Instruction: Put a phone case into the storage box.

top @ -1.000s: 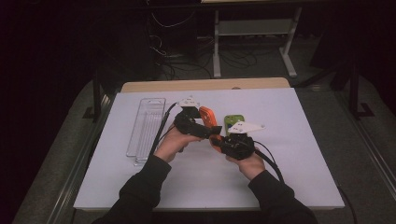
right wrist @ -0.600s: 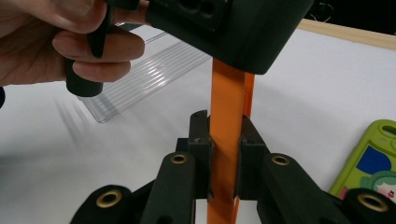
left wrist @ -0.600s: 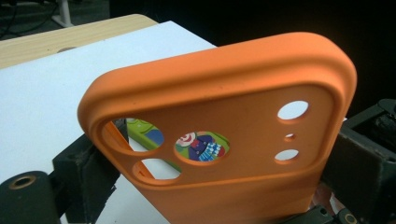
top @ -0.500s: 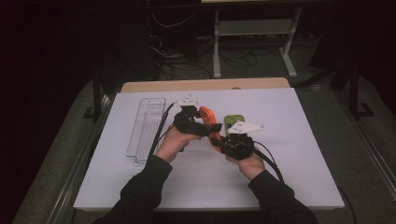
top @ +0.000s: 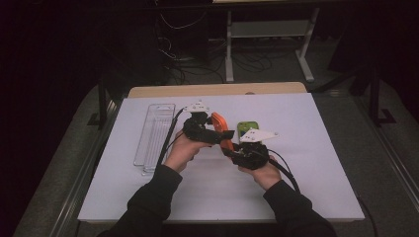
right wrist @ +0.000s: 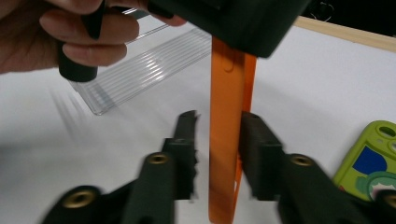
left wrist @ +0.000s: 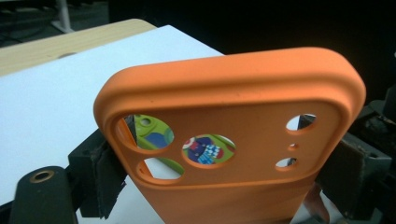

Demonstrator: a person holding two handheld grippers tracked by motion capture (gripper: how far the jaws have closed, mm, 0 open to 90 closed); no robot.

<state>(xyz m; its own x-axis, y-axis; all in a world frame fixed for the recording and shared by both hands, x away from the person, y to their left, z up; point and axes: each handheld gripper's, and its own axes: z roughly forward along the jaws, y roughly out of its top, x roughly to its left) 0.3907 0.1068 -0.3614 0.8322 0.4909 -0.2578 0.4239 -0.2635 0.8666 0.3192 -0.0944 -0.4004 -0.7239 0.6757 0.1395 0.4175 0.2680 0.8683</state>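
The left gripper point(top: 225, 134) is clamping the orange phone case point(left wrist: 233, 135), its jaws having just closed. The right gripper point(right wrist: 217, 140) is loosening around the case's edge; the handover looks nearly done, placement remaining.

white table top point(top: 306, 163) with a wooden edge strip point(top: 217, 90) at the far side. clear ribbed plastic tray point(top: 154, 136) lies lengthwise on the left part of the table. green phone case point(top: 246, 129) with cartoon print lies flat near the middle. behind the table a dark floor, tangled cables point(top: 190, 69), maybe a metal stand frame point(top: 269, 29).
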